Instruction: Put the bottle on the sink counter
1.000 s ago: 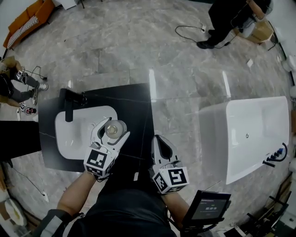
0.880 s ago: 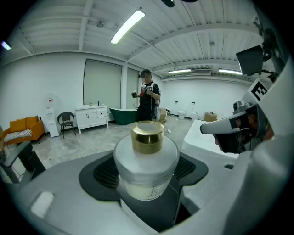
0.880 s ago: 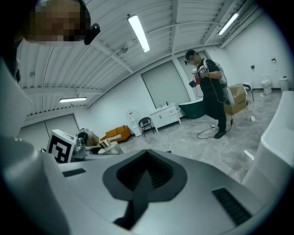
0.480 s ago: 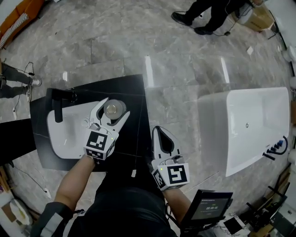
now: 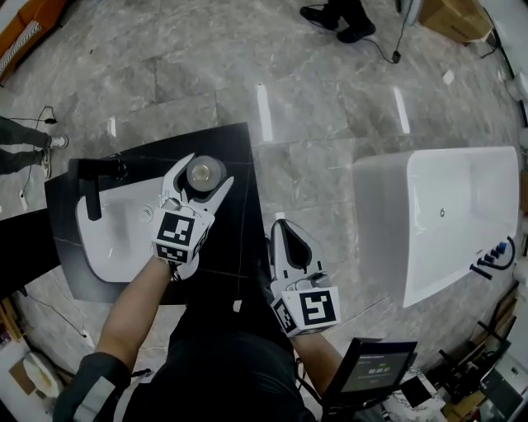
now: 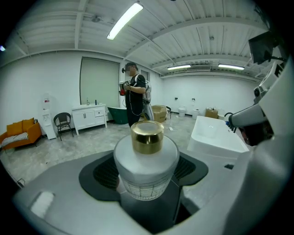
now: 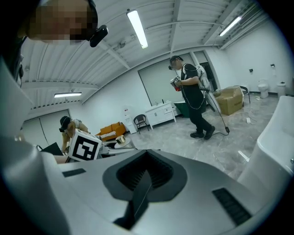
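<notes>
A frosted white bottle (image 5: 204, 175) with a gold cap (image 6: 147, 136) sits between the jaws of my left gripper (image 5: 208, 171), which is shut on its body (image 6: 146, 173). In the head view it hangs over the black sink counter (image 5: 235, 148), just right of the white basin (image 5: 115, 239); whether it touches the counter I cannot tell. My right gripper (image 5: 285, 239) stays shut and empty, low near the counter's right front corner. In the right gripper view its jaws (image 7: 146, 176) press together with nothing between them.
A black faucet (image 5: 89, 185) stands at the basin's left end. A white bathtub (image 5: 445, 231) fills the right side, across a strip of grey marble floor. A small screen (image 5: 371, 371) is at the bottom right. People stand at the top (image 5: 338, 16) and left (image 5: 25, 140) edges.
My left gripper has carried the bottle from above the basin's right rim to over the black counter beside it. The right gripper has hardly moved.
</notes>
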